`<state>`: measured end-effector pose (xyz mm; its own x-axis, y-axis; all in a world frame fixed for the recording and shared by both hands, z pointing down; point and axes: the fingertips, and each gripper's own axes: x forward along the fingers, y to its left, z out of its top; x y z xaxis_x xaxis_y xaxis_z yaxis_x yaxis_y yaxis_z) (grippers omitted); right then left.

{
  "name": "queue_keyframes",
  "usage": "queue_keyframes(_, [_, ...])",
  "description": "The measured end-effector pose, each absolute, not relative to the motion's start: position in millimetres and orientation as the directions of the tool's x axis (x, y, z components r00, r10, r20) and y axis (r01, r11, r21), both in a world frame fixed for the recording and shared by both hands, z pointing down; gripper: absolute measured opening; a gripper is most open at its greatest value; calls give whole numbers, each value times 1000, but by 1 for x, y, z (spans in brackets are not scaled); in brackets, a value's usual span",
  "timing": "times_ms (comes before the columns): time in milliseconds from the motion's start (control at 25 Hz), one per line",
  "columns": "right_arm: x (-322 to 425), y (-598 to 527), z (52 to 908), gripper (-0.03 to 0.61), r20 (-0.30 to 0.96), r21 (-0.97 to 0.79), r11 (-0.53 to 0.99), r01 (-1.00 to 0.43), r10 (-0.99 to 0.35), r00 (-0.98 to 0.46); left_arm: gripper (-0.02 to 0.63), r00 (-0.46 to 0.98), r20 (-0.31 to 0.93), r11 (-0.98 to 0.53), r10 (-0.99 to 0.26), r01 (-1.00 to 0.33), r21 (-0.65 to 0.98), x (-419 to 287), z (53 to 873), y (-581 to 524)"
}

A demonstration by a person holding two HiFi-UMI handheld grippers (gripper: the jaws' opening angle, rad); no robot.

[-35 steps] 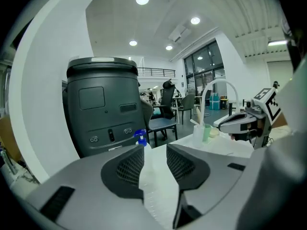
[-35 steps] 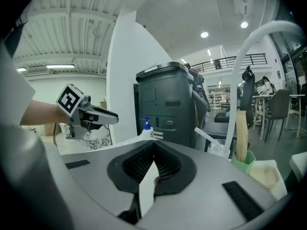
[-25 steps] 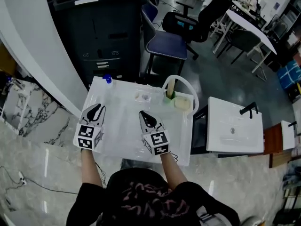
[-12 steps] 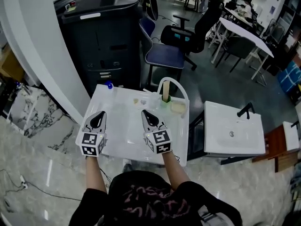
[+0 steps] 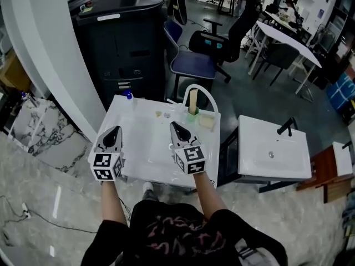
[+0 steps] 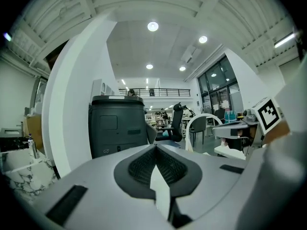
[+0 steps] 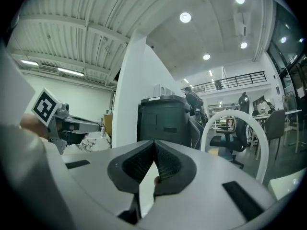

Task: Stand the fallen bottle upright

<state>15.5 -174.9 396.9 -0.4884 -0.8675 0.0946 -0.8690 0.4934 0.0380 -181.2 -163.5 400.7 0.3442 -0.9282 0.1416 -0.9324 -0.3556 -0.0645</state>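
bottle: a small blue-capped thing [image 5: 128, 95] at the far left corner of the tabletop [image 5: 141, 148], which i take to be the task's bottle. it is too small in the head view to tell whether it lies or stands.
left gripper: the left gripper [image 5: 113, 130] has its jaws pressed together with nothing between them. it is held over the near left edge of the tabletop, well apart from the bottle.
right gripper: the right gripper [image 5: 174, 126] also has its jaws together and is empty. it hangs over the near middle of the tabletop.
handling: probably light, with a smooth plastic body that could slip or roll. the cap is likely the stiffest part.
where to hold: across the body just under the cap, so that a lift swings the base down. squeeze gently, as a thin wall may dent.
risk: it sits near the tabletop's edge, so a nudge could roll it off.
neighbours: a white basket handle [image 5: 198, 86] arches at the far right, well apart from the bottle.
writing: none can be read. the grippers' marker cubes [image 5: 107, 167] show only black-and-white squares, and the pale strip on the dark machine [image 5: 119, 43] behind is too small to read.
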Motion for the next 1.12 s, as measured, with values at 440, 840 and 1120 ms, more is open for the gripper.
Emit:
queue_keyframes(440, [25, -166, 400, 11, 109, 53, 474, -879, -877, -467, 15, 329, 118, -337, -937, -940, -56, -175, 400, -151])
queue_keyframes(840, [27, -167, 401, 11, 107, 47, 481, -876, -874, -474, 15, 318, 114, -325, -941, -945, -49, -172, 403, -149])
queue_keyframes(1120, [29, -170, 399, 11, 109, 40, 486, -873, -871, -479, 15, 302, 111, -308, -947, -950, -40, -176, 397, -149])
